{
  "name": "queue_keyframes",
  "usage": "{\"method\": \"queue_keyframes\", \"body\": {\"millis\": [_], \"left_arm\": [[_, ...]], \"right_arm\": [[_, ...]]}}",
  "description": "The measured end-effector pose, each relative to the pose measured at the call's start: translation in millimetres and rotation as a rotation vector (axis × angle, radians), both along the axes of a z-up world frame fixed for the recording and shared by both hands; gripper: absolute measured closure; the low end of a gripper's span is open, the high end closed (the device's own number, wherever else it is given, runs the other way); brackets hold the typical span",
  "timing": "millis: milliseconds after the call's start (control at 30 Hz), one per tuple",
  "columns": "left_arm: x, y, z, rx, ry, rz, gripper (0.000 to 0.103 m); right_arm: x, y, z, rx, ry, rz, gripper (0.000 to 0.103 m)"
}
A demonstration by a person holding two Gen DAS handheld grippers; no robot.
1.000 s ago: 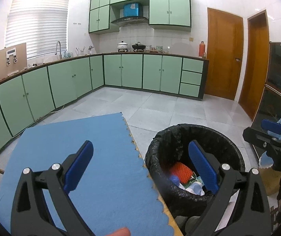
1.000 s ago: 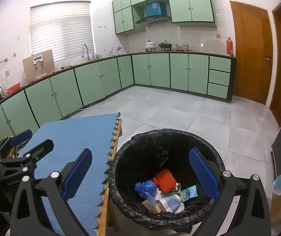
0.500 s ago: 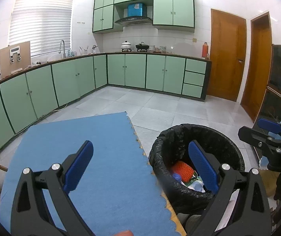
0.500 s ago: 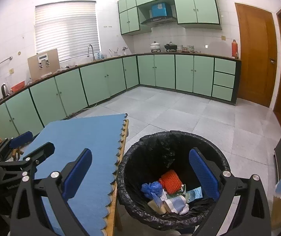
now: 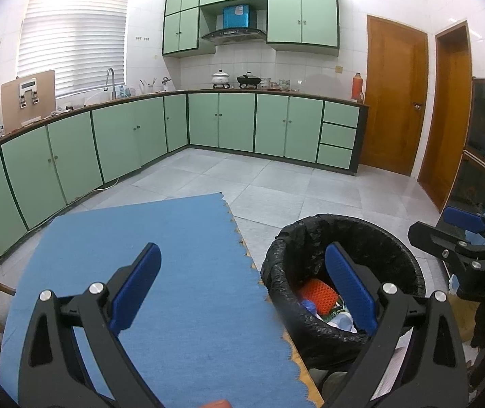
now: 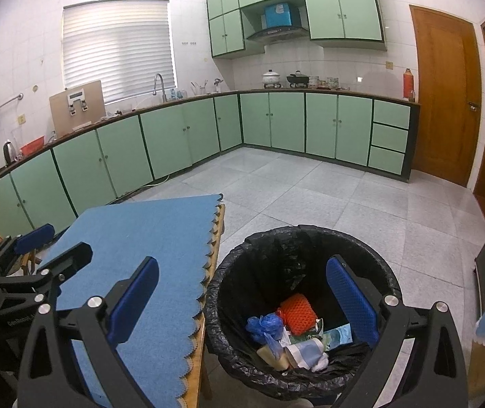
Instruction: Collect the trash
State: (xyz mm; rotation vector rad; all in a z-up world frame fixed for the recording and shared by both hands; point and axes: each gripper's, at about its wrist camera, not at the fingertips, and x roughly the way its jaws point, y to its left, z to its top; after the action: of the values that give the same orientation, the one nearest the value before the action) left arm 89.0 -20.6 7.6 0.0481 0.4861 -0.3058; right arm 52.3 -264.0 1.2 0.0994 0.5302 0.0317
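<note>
My left claw hangs wide open and empty over the blue mat on the counter, its right finger reaching over the rim of the black-lined trash bin. My right claw is spread just as wide, holding nothing, above the same bin, which stands on the floor just beside the counter edge. The trash lies at the bottom of the liner: an orange foam net, a crumpled blue bag, a paper cup and some wrappers. The mat carries nothing I can see.
</note>
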Motion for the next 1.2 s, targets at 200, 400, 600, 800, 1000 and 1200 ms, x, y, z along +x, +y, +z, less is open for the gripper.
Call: {"method": "queue_keyframes", "body": {"millis": [200, 400, 600, 800, 1000, 1200], "left_arm": [[0.3, 0.2, 0.0, 0.002, 0.001, 0.000, 0.009], [0.9, 2.0, -0.8, 0.005, 0.002, 0.001, 0.009], [0.7, 1.8, -2.0, 0.008, 0.003, 0.001, 0.009], [1.3, 0.8, -2.4, 0.009, 0.003, 0.001, 0.009], [1.1, 1.1, -2.3, 0.010, 0.002, 0.003, 0.009], [0.8, 0.8, -2.2, 0.010, 0.003, 0.002, 0.009]], "right_arm": [[0.2, 0.6, -1.5, 0.000, 0.002, 0.003, 0.006], [0.5, 0.6, -1.6, 0.000, 0.003, 0.003, 0.006], [0.7, 0.7, -2.2, 0.001, 0.004, 0.003, 0.006], [0.7, 0.6, -2.6, 0.002, 0.005, 0.003, 0.006], [1.2, 0.9, -3.3, 0.004, 0.005, 0.003, 0.006], [1.3, 0.7, -3.2, 0.004, 0.007, 0.003, 0.006]]}}
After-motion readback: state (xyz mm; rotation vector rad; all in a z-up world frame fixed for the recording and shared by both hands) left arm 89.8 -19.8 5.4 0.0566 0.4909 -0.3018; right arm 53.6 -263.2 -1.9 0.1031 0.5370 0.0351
